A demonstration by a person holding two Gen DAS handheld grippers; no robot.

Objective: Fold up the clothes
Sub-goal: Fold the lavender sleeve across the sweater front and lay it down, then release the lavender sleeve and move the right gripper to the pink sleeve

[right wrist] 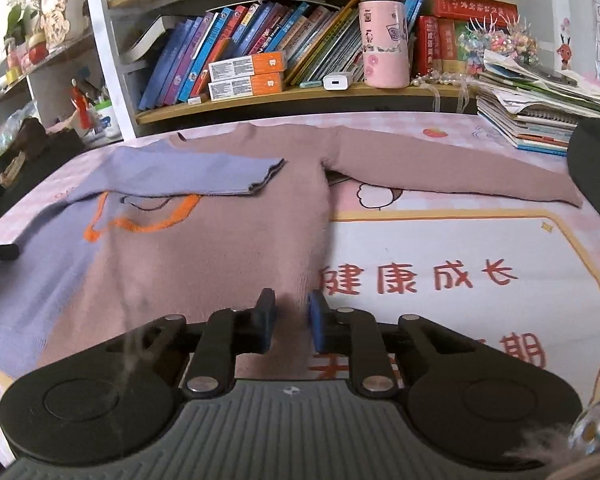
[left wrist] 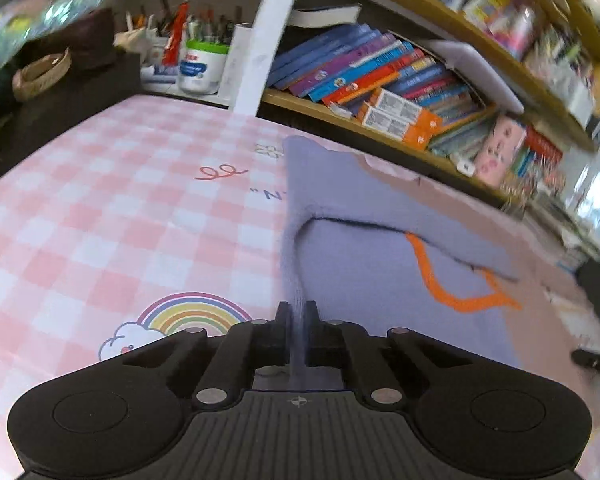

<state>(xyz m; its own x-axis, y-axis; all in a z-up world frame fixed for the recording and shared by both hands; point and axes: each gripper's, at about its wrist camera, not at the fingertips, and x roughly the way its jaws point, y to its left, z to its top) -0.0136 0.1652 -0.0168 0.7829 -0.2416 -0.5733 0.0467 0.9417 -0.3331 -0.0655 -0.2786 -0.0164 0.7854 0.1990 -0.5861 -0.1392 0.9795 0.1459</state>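
Fabric of a soft knitted sweater [right wrist: 220,240], half dusty pink and half lavender with an orange outline stitched on it, is the thing to steer by: it lies spread flat on the pink checked table cover [left wrist: 100,208]. Nearest its lavender edge, the black left gripper [left wrist: 298,312] has its jaws pressed together on a raised pinch of that lavender cloth, which runs up from between the fingers. At the sweater's pink bottom hem the black right gripper [right wrist: 291,322] hovers with its blue-padded fingers [right wrist: 315,320] parted by a narrow gap, nothing between them. On the sweater's chest lies the lavender sleeve [right wrist: 180,176], folded across the body. On the other side the pink sleeve [right wrist: 440,168] stretches straight out over the printed cover. Behind the sweater stands a wooden bookshelf [right wrist: 300,98] with leaning picture books [right wrist: 204,60], two orange boxes [right wrist: 246,74] and a pink cylindrical tin [right wrist: 384,44].
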